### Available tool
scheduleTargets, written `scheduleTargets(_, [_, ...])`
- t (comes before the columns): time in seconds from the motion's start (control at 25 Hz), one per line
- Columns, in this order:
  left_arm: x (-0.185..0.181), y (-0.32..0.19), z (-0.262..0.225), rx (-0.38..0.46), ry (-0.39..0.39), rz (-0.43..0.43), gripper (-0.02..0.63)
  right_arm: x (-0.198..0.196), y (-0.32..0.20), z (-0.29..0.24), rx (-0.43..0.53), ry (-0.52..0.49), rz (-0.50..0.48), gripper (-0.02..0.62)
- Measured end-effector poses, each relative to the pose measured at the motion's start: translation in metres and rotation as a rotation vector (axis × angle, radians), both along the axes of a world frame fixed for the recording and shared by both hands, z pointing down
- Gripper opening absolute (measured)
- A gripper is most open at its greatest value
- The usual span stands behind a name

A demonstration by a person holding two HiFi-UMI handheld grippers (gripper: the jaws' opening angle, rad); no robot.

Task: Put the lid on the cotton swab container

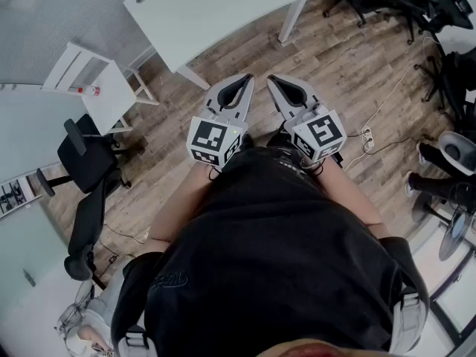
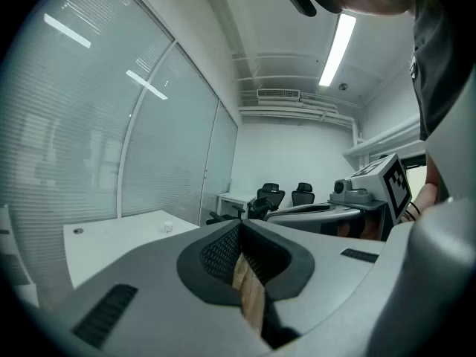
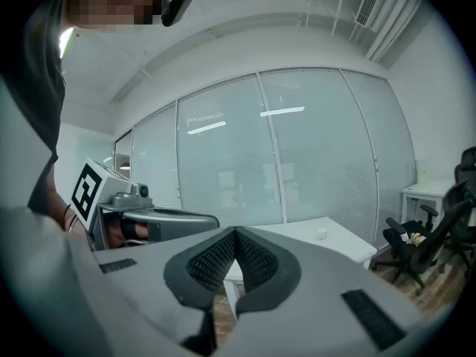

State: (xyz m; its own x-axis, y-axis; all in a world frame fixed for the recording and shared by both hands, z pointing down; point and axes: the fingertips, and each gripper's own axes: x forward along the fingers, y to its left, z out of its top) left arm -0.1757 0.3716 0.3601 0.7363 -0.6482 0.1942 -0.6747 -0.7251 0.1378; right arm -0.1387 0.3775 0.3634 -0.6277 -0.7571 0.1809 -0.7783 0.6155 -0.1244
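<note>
While the person stands with both tools held close before the body, the left gripper (image 1: 246, 79) and the right gripper (image 1: 273, 80) each have their jaws pressed together with nothing between them. Their tips lean toward each other and point away to a white table (image 1: 223, 13), which stands far off across the wooden floor (image 1: 349, 65). On that table lies one small white object (image 2: 169, 227), perhaps the cotton swab container, but it is too small to tell, and its long axis and any lid cannot be made out. It lies far ahead of both grippers, left of the left jaws and right of the right jaws, so neither hand seems clearly nearer. The person probably must first walk to the table.
</note>
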Motion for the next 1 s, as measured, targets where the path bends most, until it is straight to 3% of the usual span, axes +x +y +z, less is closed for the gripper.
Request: scheduleTargets(1.0, [-0.016, 0.003, 0.0, 0.009, 0.02, -0.011, 0.015, -0.01, 0.004, -0.005, 0.017, -0.026, 0.015, 0.023])
